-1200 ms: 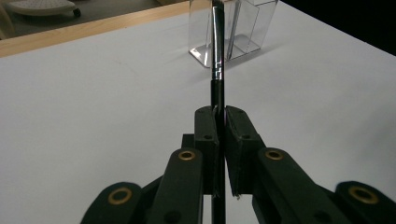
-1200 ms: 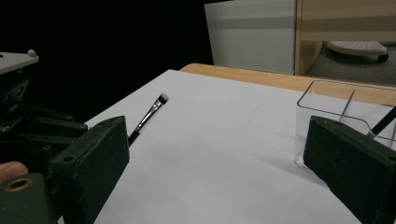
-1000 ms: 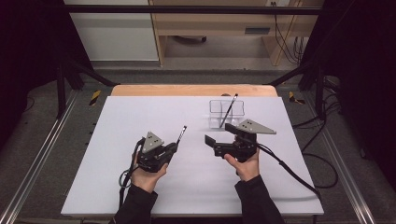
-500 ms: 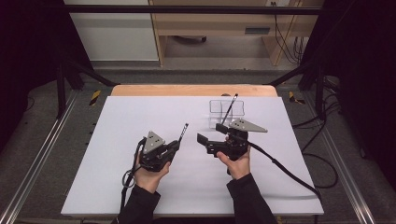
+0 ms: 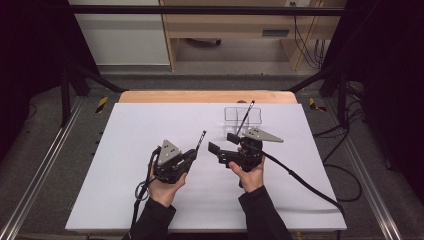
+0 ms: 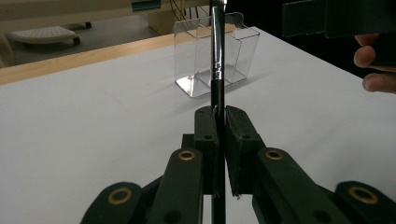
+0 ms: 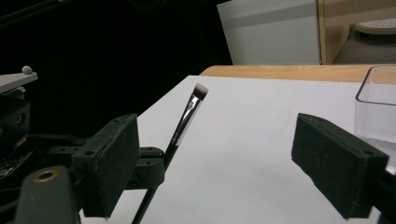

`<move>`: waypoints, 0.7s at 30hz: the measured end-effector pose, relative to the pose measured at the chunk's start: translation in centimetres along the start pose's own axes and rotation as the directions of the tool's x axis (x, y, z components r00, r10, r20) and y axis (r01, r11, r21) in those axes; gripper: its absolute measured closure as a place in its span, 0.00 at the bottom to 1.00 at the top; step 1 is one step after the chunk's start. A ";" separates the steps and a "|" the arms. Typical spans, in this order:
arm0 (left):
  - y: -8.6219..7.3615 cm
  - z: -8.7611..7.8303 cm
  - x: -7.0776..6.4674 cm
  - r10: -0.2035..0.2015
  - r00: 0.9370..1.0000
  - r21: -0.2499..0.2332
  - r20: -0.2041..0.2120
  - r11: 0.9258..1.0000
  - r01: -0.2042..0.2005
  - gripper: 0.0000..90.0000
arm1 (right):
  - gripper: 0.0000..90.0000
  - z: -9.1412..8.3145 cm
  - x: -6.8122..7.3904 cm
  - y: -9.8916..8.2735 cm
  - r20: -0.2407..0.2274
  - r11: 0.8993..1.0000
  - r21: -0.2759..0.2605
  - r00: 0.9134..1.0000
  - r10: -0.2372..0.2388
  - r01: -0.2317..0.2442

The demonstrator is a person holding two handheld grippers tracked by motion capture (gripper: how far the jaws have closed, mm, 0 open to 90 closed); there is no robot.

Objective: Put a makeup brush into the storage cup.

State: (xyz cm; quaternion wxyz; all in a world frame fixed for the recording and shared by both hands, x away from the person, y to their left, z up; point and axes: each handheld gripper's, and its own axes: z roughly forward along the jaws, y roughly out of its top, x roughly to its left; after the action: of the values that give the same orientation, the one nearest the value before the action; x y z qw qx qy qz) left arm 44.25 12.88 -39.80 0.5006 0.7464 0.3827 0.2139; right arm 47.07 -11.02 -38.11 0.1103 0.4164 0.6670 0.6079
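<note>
My left gripper (image 5: 192,156) is shut on the black handle of a thin makeup brush (image 5: 201,140), whose silver ferrule and pale tip point up and away (image 6: 216,60). My right gripper (image 5: 223,143) points left at that brush with its jaws wide apart. They have just been closing a little, and neither pad touches anything. In the right gripper view the brush (image 7: 187,116) rises in the gap just past my open right gripper (image 7: 224,163). A clear plastic holder (image 5: 242,115) stands behind, with a second brush (image 5: 247,114) leaning in it.
The white table top (image 5: 125,150) ends in a wooden strip (image 5: 200,96) at the far edge. Black cables trail from both grippers toward the near edge and the right. A pale cabinet (image 5: 120,40) and a wooden desk stand on the floor beyond.
My right gripper has swung its jaws left, closer to the brush tip. The left gripper and its brush have stayed where they were.
</note>
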 end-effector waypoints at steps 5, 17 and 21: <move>0.1 0.2 -0.4 0.005 1.000 -0.003 0.003 1.000 -0.005 0.92 | 0.20 0.0 0.1 -0.1 -0.007 1.000 0.003 1.000 0.012 -0.012; 0.4 0.6 -1.4 0.021 1.000 -0.011 0.015 1.000 -0.021 0.92 | 0.25 0.3 0.2 -0.4 -0.007 0.999 -0.001 0.999 0.034 -0.034; 0.4 0.6 -1.5 0.020 1.000 -0.012 0.018 1.000 -0.020 0.92 | 0.27 0.5 0.2 -0.5 -0.009 0.999 -0.001 0.999 0.045 -0.045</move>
State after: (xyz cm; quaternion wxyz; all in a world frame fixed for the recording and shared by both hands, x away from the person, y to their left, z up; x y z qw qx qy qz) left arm 43.87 11.26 -39.55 0.5065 0.7490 0.3694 0.2144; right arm 47.04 -10.50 -38.62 0.0937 0.4285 0.6576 0.6125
